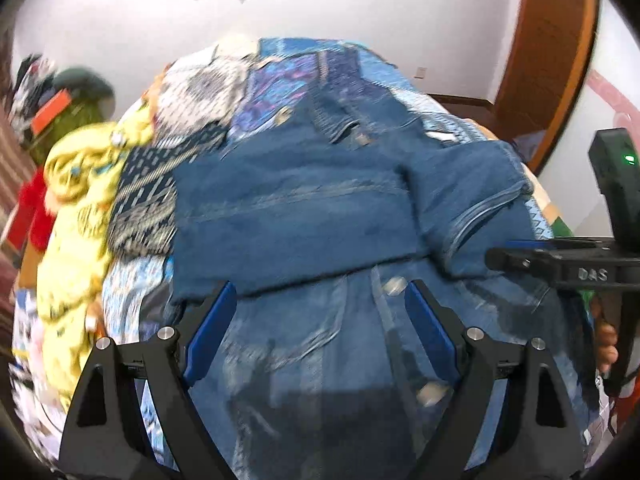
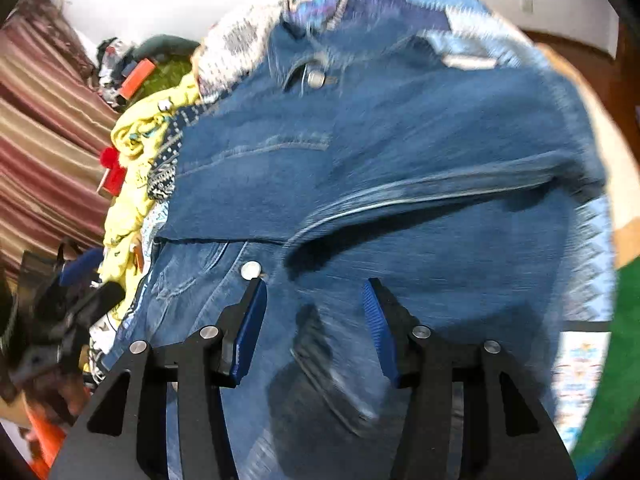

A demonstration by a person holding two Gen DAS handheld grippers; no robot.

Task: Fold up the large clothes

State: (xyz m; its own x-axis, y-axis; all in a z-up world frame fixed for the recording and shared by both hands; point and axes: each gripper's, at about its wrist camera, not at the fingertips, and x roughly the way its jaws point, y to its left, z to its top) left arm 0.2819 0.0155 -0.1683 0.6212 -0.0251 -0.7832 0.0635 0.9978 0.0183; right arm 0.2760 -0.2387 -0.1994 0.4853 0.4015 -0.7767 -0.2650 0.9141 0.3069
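Blue denim fills both views: the jacket (image 1: 304, 208) lies spread across the patterned bedspread (image 1: 272, 72), collar at the far end, hem toward me, so the whole front is open to work on. One sleeve (image 1: 472, 208) is already laid across the chest from the right, and a broad panel is folded over from the left, which I read as the sides being brought in first to narrow the garment.

My left gripper (image 1: 316, 320) hangs over the near part of the jacket with its blue pads spread wide and nothing between them. My right gripper (image 2: 314, 316) is likewise parted and empty above the denim, just near of a metal button (image 2: 251, 270). Both appear to be poised over the hem end, probably to take it and carry it toward the collar.

The right tool also juts in at the right edge of the left camera's view, level with the sleeve.

Left of the jacket a heap of yellow clothing (image 1: 76, 216) waits on the bed, kept aside from the folding area. Beyond it lies a green garment (image 2: 164, 76).
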